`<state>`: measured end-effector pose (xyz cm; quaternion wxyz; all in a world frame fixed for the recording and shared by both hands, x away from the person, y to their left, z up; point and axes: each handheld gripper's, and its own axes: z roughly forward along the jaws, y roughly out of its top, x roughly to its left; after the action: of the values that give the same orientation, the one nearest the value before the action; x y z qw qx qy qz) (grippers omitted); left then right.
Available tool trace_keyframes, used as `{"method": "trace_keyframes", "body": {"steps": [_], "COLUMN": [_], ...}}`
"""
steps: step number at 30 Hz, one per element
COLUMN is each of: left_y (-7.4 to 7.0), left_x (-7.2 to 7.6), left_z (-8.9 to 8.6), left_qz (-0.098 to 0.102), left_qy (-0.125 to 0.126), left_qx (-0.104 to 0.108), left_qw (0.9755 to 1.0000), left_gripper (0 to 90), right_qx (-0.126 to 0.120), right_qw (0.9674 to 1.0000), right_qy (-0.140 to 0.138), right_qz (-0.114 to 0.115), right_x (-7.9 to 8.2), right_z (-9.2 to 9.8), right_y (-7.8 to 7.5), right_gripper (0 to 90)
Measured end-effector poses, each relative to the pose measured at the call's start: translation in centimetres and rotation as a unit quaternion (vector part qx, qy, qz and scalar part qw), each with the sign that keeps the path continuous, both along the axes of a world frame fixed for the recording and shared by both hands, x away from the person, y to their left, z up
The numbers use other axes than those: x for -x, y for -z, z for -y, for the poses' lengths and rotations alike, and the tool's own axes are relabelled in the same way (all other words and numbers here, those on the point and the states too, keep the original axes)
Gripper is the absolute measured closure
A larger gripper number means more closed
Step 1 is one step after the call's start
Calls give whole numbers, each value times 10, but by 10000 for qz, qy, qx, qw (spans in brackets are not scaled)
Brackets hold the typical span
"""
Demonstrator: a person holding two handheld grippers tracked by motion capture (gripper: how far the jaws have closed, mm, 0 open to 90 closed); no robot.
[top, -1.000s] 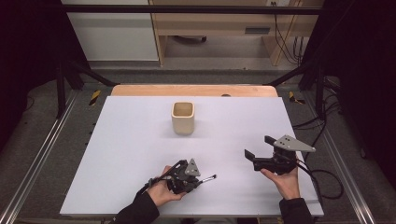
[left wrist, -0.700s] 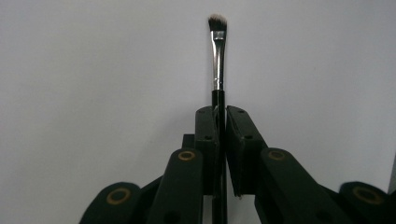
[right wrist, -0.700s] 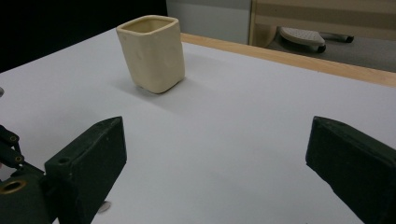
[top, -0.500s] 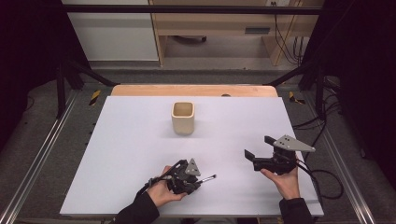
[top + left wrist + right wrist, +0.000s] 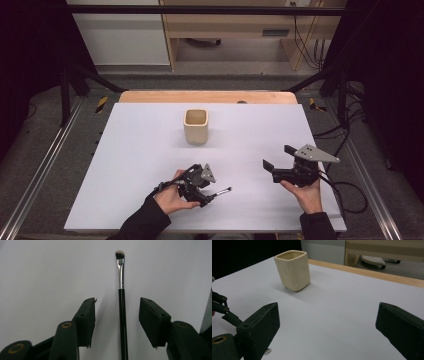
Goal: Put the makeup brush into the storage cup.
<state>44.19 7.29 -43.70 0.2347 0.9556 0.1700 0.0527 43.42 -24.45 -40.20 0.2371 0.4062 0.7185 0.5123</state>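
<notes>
the makeup brush [image 5: 121, 315] lies flat on the white desk [image 5: 130, 165] between the fingers [image 5: 86, 321] of the left gripper [image 5: 207, 192], whose jaws have just been opening and now stand about half apart, touching nothing. the right gripper [image 5: 280, 157] hovers wide open and empty. nothing looks finished yet (i would guess the brush is bound for the cream square cup [image 5: 195, 126], well apart up the desk).
</notes>
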Motion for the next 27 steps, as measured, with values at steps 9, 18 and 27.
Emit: {"method": "trace_keyframes", "body": {"steps": [9, 18, 27], "left_y": [6, 9, 12], "left_x": [-3, -5, -6], "left_z": [12, 24, 27], "left_qz": [-150, -289, -307], "left_qy": [94, 204, 175], "left_qx": [-302, -446, -514], "left_qw": [9994, 9984, 9981], "left_gripper": [473, 594, 713], "right_qx": [29, -7, 8], "right_qw": [10000, 10000, 10000], "right_qy": [-3, 8, -6], "right_qz": [-23, -15, -25], "right_x": [0, 0, 0], "right_z": [0, 0, 0], "right_y": [0, 0, 0], "right_gripper": [57, 58, 58]}}
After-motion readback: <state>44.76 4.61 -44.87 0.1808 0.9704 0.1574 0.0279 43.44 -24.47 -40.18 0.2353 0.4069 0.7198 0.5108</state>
